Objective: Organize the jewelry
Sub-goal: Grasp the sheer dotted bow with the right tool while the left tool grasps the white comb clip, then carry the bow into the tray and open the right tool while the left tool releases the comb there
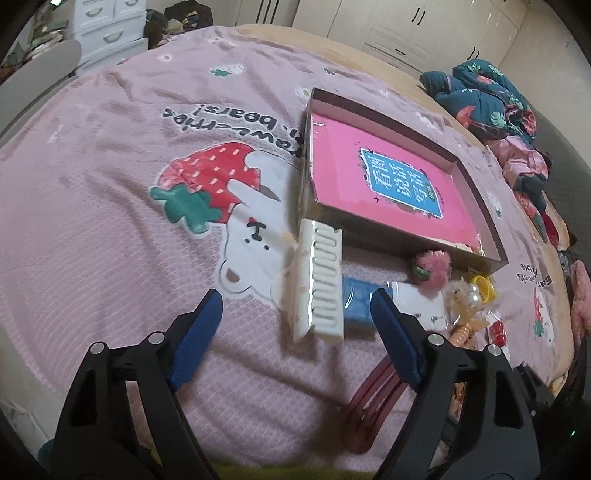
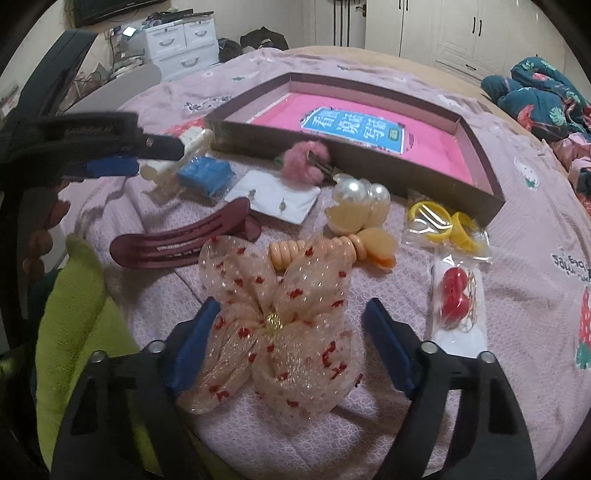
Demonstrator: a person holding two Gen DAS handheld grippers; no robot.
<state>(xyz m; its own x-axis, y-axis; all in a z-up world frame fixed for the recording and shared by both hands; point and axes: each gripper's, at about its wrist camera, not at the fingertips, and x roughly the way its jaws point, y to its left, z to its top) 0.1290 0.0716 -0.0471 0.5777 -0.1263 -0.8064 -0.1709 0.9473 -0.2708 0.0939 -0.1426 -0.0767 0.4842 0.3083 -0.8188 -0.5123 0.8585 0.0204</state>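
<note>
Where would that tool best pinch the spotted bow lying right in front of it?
Probably at the gold knot in the middle of the spotted bow, coming straight down from above. The loops are floppy mesh lying flat; the knot is its narrowest, firmest part, and the right tool already straddles it, open.

a bed (image 1: 110,155) with a pink strawberry-and-bear blanket (image 2: 535,206) fills the room's middle. behind it stand cream wardrobe doors (image 2: 461,33) with dark handles. a white drawer unit (image 2: 181,44) sits at the far left, a dark screen (image 2: 96,11) above it. a floral quilt (image 1: 491,96) lies bunched on the right.
</note>
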